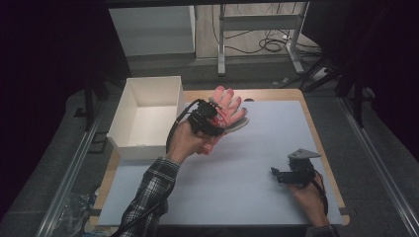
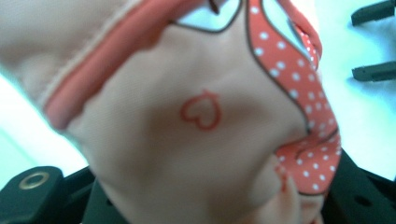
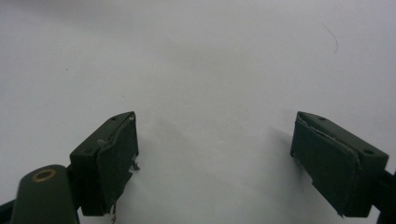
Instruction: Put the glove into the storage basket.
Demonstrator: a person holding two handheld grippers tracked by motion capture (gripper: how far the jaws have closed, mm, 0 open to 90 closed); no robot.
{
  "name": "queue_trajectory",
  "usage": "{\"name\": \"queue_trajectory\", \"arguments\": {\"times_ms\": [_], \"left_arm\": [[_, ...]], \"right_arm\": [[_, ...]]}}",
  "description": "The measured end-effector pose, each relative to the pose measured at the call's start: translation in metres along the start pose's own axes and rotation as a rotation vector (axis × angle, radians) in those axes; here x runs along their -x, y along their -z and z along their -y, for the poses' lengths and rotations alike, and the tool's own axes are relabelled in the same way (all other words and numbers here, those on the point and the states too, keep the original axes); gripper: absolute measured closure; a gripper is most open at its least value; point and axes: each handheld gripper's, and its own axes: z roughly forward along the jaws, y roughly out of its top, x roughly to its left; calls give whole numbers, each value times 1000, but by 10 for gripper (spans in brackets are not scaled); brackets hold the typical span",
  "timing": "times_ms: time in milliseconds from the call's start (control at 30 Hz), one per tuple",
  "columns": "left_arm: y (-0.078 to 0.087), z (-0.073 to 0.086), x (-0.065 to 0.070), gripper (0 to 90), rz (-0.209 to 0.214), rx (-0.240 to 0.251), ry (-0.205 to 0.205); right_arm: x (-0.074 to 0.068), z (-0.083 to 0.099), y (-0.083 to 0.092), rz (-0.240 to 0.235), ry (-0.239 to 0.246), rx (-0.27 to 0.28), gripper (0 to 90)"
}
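Observation:
A pink glove (image 1: 228, 104) with a red polka-dot trim and a small heart outline hangs above the back middle of the table. My left gripper (image 1: 219, 122) is shut on its lower part and held up off the table. In the left gripper view the glove (image 2: 187, 116) sits close against the camera and hides the jaws. My right gripper (image 1: 277, 173) rests low at the table's right front, its jaws wide apart. In the right gripper view the right gripper (image 3: 215, 158) has nothing but bare sheet between its fingers.
An open white box (image 1: 121, 111) stands at the table's back left, just left of the glove. A pale sheet (image 1: 247, 163) covers the wooden tabletop. A metal frame and cables (image 1: 267, 39) lie on the floor beyond the far edge.

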Motion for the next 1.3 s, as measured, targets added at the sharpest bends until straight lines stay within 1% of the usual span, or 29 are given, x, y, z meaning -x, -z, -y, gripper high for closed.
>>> {"name": "queue_trajectory", "arguments": {"times_ms": [67,100,300,333,367,400,433,500,533,567,600,633,667,700,800,833,867,900,933,1000,1033,1167,1233,1267,1300], "left_arm": [[8,-3,-7,534,-16,7,13],[8,-3,-7,534,-16,7,13],[24,-6,-22,533,-48,16,47],[29,-7,-28,533,-58,23,64],[29,-7,-28,533,-58,23,64],[35,-8,-34,533,-70,21,74],[35,-8,-34,533,-70,21,74],[41,-8,-40,533,-82,24,88],[48,-8,-47,533,-95,30,108],[48,-8,-47,533,-95,30,108],[50,-8,-50,533,-101,32,115],[56,-6,-57,533,-120,35,133],[59,-5,-61,533,-127,34,140],[59,-5,-61,533,-127,34,140],[68,1,-74,532,-155,42,177],[68,1,-74,532,-155,42,177],[73,4,-80,532,-166,48,198],[73,4,-80,532,-166,48,198],[77,7,-87,532,-182,49,216],[80,11,-93,531,-198,52,234],[80,11,-93,530,-198,52,234],[84,20,-105,528,-225,49,262],[85,26,-113,527,-242,50,286],[85,32,-119,526,-254,56,310],[85,32,-119,526,-254,56,310]], "right_arm": [[0,0,0,0,0,0,152],[0,0,0,0,0,0,152],[0,0,0,0,2,0,152],[0,0,0,0,2,0,152],[0,0,0,0,2,0,152],[0,0,0,0,2,0,152],[0,0,0,0,2,0,152],[0,0,0,0,2,0,152],[0,0,0,0,2,0,152],[0,0,0,0,2,0,152],[0,0,0,0,2,0,152],[0,0,0,0,2,0,152],[0,0,0,0,2,0,152],[0,0,0,0,2,0,152],[0,0,0,0,2,0,152],[0,0,0,0,2,0,152],[0,0,0,0,3,0,152],[0,0,0,0,2,0,152],[0,0,0,1,2,0,152],[0,0,0,0,2,0,152],[0,0,0,0,2,0,152],[0,0,0,1,4,1,152],[0,0,0,1,4,1,152],[0,0,0,1,3,1,152],[0,0,0,1,3,1,152]]}}
